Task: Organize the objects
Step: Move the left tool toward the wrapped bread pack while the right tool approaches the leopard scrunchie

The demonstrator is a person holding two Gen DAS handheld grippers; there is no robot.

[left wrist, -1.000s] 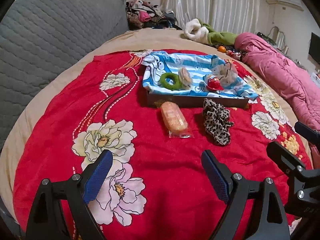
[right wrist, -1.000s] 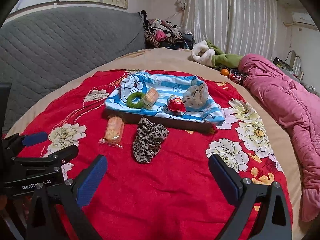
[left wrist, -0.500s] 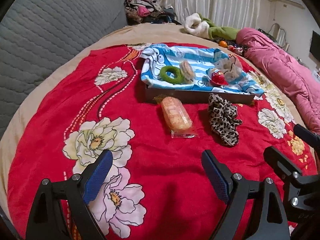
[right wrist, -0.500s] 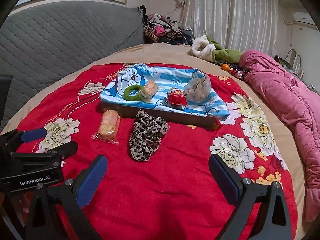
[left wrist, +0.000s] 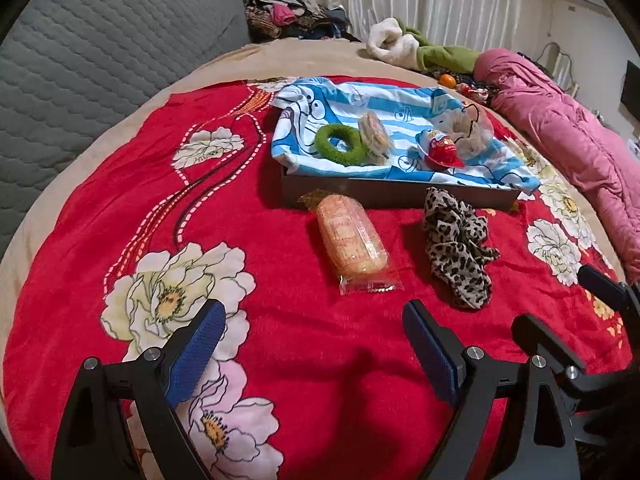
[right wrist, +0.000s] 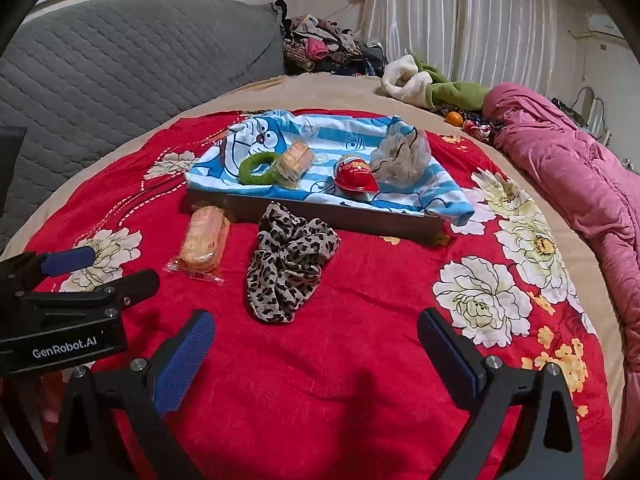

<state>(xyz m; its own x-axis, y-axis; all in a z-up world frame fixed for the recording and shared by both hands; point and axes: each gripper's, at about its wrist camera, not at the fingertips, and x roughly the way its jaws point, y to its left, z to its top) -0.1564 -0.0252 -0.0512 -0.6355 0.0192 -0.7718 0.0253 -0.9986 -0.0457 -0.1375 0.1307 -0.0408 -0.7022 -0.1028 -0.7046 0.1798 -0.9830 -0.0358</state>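
Left gripper point(left wrist: 310, 334), jaws wide, faces snack packet point(left wrist: 352, 242) lying lengthwise away.

A bed point(right wrist: 304, 88) carries a red flowered blanket point(right wrist: 360, 360) spread over its tan cover. On the blanket, toward the far edge, sits a dark tray point(right wrist: 340, 216); just before it lie a wrapped snack point(right wrist: 204, 240) and a leopard-print scrunchie point(right wrist: 288, 268). A pink quilt point(right wrist: 568, 168) lies along the right edge.

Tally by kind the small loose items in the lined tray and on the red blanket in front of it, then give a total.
Hair scrunchies: 3 (green, leopard-print, pale)
Wrapped snack packs: 2 (in tray, on blanket)
Red-and-white egg-shaped package: 1
Total: 6
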